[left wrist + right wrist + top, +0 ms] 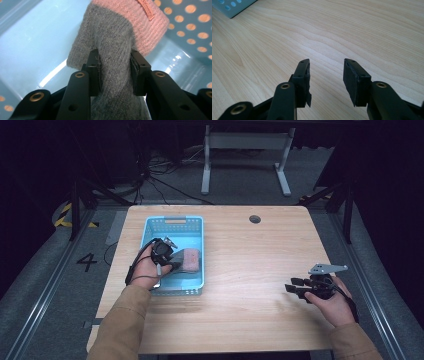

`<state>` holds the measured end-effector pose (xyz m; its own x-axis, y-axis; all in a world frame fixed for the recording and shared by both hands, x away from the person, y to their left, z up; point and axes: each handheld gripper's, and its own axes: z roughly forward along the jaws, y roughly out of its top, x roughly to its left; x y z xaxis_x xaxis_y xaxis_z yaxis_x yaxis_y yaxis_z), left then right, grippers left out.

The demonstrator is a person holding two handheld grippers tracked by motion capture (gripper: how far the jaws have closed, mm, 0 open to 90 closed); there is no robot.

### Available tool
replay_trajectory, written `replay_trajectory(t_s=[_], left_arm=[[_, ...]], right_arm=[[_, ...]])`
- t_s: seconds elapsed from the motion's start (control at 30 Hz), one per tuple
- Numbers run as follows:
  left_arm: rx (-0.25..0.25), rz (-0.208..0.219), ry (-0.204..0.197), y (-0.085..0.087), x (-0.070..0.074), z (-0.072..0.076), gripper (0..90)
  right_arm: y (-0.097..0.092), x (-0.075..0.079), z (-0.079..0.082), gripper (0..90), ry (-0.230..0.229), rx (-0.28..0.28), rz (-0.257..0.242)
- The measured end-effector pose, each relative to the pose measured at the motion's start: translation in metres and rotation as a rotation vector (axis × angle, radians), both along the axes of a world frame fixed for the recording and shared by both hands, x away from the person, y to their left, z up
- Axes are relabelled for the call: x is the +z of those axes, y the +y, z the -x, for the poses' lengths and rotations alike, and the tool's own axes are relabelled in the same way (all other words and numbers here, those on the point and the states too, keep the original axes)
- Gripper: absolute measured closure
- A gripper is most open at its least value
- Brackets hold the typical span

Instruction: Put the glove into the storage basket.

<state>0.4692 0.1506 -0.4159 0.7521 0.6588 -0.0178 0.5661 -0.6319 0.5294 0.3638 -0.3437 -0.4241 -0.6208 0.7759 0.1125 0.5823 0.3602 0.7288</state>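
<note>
Gripping the grey-and-pink knit sock (110, 50), the left gripper (115, 72) has it pinched inside the blue basket (150, 227) at the table's 10 o'clock. Right gripper (325, 75) hangs open, empty. Probably next: let go carefully.

The basket (174, 222) sits on the table (250, 270) toward nine o'clock of its middle. The knitted sock (187, 261) lies in the basket, toward its five o'clock end. The left gripper (172, 265) reaches into the basket from seven o'clock, its jaws on either side of the sock. The right gripper (295, 288) rests over the table toward four o'clock, well apart from the basket.
</note>
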Motion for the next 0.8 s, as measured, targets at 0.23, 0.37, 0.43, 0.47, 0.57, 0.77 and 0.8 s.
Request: replay_trajectory(t_s=[0.23,0.37,0.43,0.47,0.57,0.77,0.8], left_arm=[[-0.006,-0.001,0.022,-0.002,-0.007,-0.006,66.2],[-0.012,-0.018,0.032,-0.004,-0.011,-0.009,66.0],[-0.011,-0.032,0.031,-0.006,-0.012,-0.011,65.6],[-0.009,-0.037,0.033,-0.006,-0.013,-0.011,65.2],[-0.002,-0.035,0.041,-0.006,-0.013,-0.012,63.2],[0.012,0.005,-0.016,-0.002,-0.015,-0.014,42.6],[0.021,0.012,-0.035,-0.002,-0.014,-0.013,38.8]], right_arm=[[-0.002,-0.001,0.002,56.9,-0.005,-0.002,0.004],[-0.005,-0.002,0.005,56.6,-0.005,-0.012,0.000],[-0.006,-0.002,0.006,56.4,-0.006,-0.011,0.001],[-0.006,-0.002,0.006,56.4,-0.007,-0.012,0.002],[-0.006,-0.002,0.007,56.3,-0.008,-0.014,0.004],[-0.006,0.001,0.008,57.0,-0.038,-0.015,-0.007],[-0.005,0.002,0.008,57.2,-0.049,-0.010,-0.008]])
